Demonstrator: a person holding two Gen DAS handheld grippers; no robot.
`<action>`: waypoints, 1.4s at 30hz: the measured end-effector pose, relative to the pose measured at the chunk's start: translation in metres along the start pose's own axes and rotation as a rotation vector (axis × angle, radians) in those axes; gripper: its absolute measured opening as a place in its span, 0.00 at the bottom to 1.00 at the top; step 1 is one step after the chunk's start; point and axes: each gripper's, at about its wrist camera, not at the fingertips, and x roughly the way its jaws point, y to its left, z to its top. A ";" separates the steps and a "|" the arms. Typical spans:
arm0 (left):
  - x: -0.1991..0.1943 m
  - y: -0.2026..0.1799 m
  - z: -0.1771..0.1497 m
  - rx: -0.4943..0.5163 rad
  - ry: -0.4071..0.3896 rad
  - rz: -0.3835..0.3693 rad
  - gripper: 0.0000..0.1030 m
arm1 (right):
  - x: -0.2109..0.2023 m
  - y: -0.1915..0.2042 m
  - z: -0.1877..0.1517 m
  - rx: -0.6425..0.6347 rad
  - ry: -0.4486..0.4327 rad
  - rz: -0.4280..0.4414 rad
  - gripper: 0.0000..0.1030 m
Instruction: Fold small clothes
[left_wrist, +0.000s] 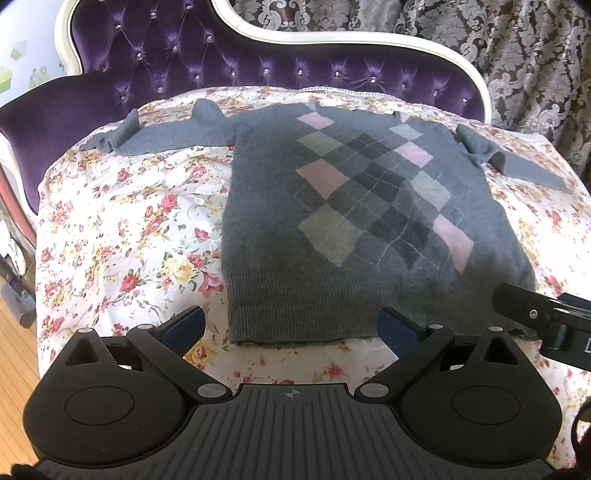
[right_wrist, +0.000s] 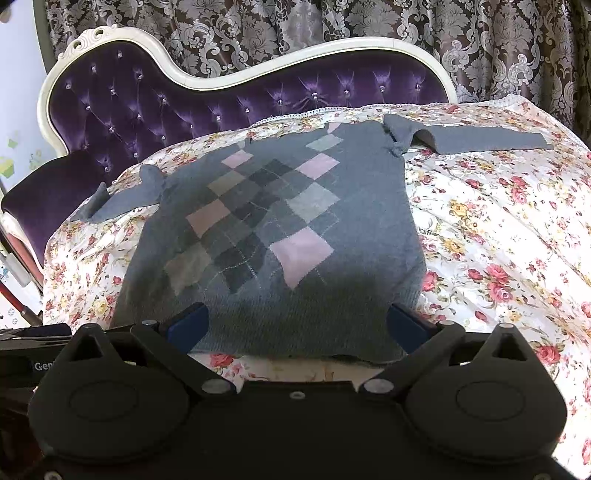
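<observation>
A small grey sweater with a pink and grey argyle front lies flat on a floral cloth, hem toward me, both sleeves spread sideways. It also shows in the right wrist view. My left gripper is open and empty, hovering at the hem's left part. My right gripper is open and empty, its fingers straddling the hem's right part. The right gripper's body shows at the right edge of the left wrist view.
The floral cloth covers a seat with a purple tufted back and a white frame. Patterned curtains hang behind. Wooden floor lies at the lower left.
</observation>
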 end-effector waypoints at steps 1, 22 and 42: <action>0.000 0.000 0.000 0.000 0.001 0.000 0.98 | 0.000 0.000 0.000 0.000 0.000 0.000 0.99; 0.000 0.000 0.000 0.001 0.001 -0.001 0.98 | 0.002 0.002 -0.001 0.002 0.010 0.009 0.99; 0.004 0.000 0.007 0.000 0.003 -0.008 0.98 | 0.009 0.000 0.003 0.018 0.043 0.052 0.99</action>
